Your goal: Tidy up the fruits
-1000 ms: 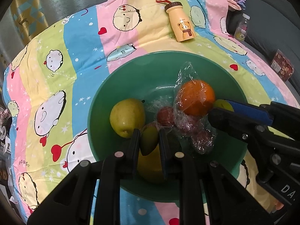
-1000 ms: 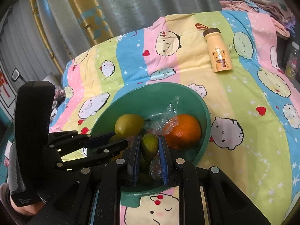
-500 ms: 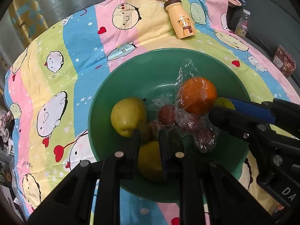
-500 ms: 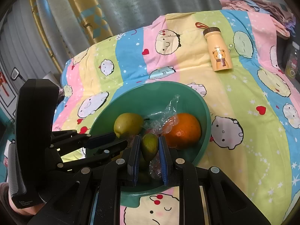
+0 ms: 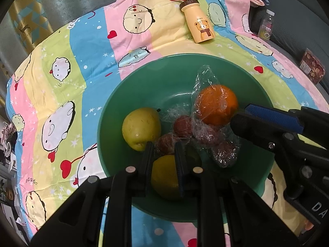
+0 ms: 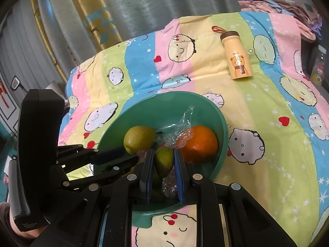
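We work over the striped cartoon-print bedspread (image 6: 257,94), where the round green plastic bowl (image 5: 148,94) sits just ahead of both tools. The right hand-held gripper (image 6: 163,162) is clamped on a small green-yellow fruit (image 6: 163,160) above the bowl; we should lower it into a free gap short of the plastic-wrapped orange (image 6: 199,144), then ease apart slowly. The left hand-held gripper (image 5: 163,160) has its jaws narrowly apart, gripping nothing, over the yellow lemon (image 5: 164,177); we hold it clear.
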